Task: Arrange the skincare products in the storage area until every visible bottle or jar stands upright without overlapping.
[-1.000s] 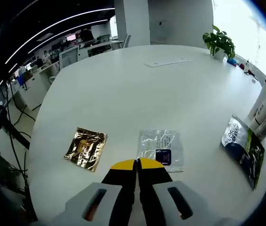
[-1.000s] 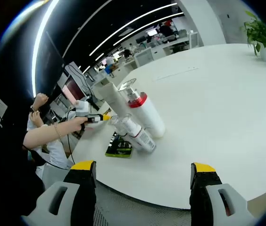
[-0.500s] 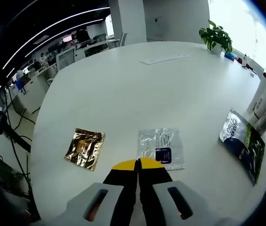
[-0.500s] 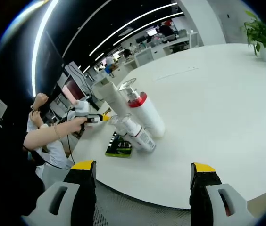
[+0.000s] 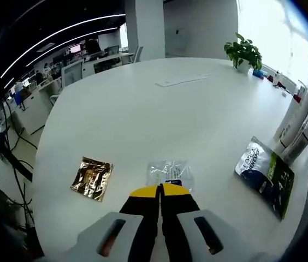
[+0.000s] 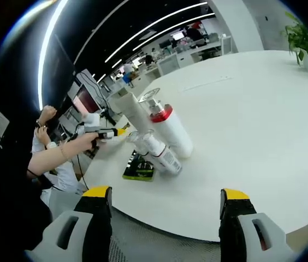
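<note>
Jaws of left gripper are pressing together above clear sachet; right gripper is hanging wide open before bottles.

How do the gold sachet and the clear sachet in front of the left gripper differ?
The gold sachet is shiny metallic foil; the clear sachet is see-through with a dark blue label. The gold sachet lies off to the side of the left gripper, while the clear sachet sits right ahead of its shut tips. Both lie flat on the white table, apart from each other.
</note>
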